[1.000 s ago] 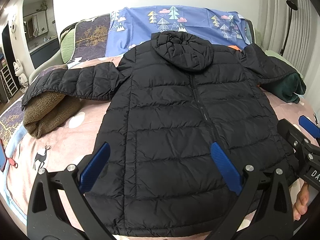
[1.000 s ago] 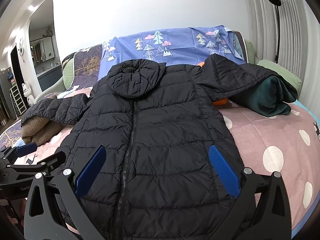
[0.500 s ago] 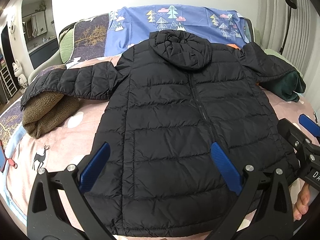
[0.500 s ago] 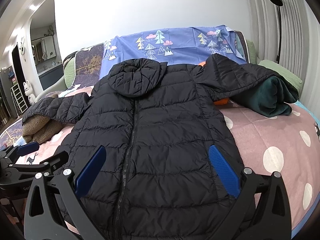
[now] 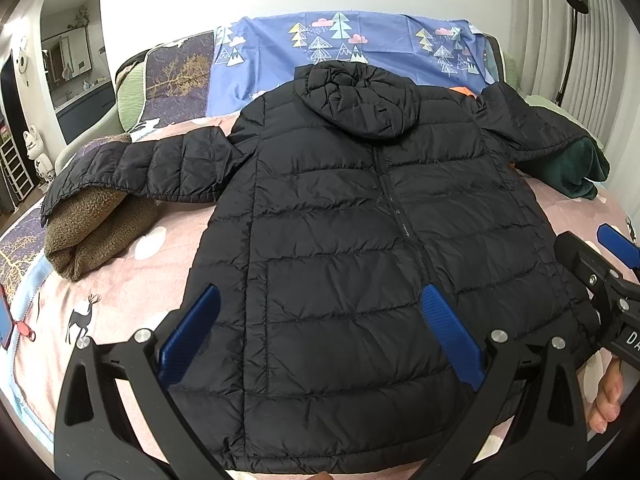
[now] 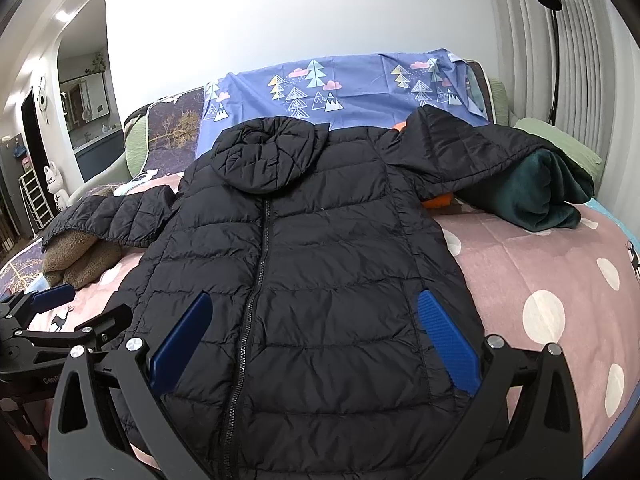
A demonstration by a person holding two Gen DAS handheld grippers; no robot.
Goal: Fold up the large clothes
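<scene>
A black puffer jacket (image 5: 360, 240) lies spread flat, front up and zipped, on a bed covered by a pink bedspread (image 6: 540, 264) printed with white dots and deer. Its hood (image 5: 360, 104) is folded down over the chest, toward a blue sheet with tree prints (image 5: 360, 48) at the head of the bed. One sleeve (image 5: 140, 164) stretches out to the left and drapes over a brown fleece bundle (image 5: 92, 232); the other sleeve (image 6: 472, 148) lies over a dark green folded garment (image 6: 532, 188), with a bit of orange fabric (image 6: 438, 201) showing beneath it.

The left gripper (image 5: 316, 336) hangs above the jacket's lower hem, its blue-padded jaws spread wide and holding nothing. The right gripper (image 6: 312, 340) hangs over the same hem from the other side — jaws likewise wide apart and empty. Each gripper shows at the edge of the other's view, and fingertips of a hand (image 5: 606, 400) appear at the lower right of the left wrist view.

No containers are visible — only garments on the bed. A black floor lamp (image 6: 550, 40) stands by the ribbed wall on the right.
</scene>
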